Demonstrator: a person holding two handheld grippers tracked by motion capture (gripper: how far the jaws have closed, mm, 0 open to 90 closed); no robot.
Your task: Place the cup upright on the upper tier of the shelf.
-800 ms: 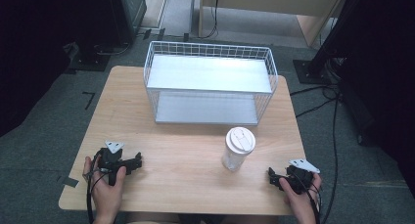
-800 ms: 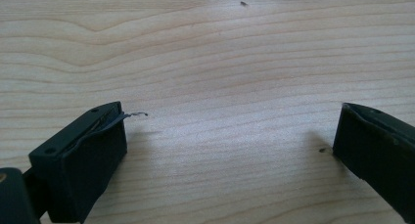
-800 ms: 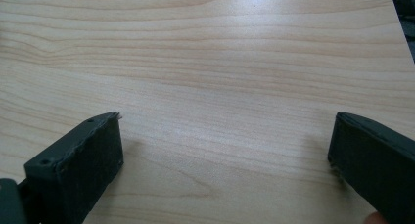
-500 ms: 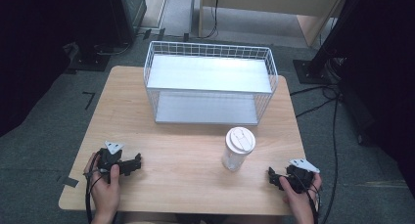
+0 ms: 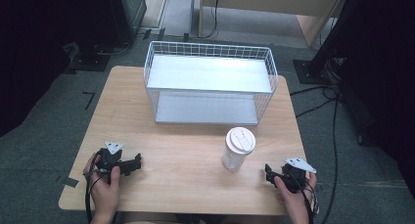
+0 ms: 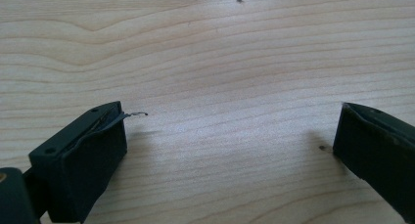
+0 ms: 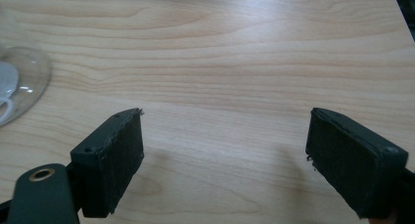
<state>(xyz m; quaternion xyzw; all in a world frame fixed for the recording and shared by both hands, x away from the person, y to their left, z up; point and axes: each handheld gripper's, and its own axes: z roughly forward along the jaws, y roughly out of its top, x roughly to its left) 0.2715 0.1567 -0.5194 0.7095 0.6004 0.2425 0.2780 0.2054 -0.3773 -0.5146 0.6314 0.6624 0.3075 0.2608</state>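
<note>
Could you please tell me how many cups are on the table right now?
1. The lidded clear cup stands upright on the table, in front of the wire rack, nearer the right gripper.

We note left hand (image 5: 105, 185) low at near-left of surface (image 5: 186, 185), gripping left tongs (image 5: 137, 161); jaws point toward right, spread wide, nothing between. Right hand (image 5: 293, 197) at near-right edge holds right tongs (image 5: 268, 171); jaws point toward left, likewise wide apart, nothing between. Both forearms enter from bottom.
</note>
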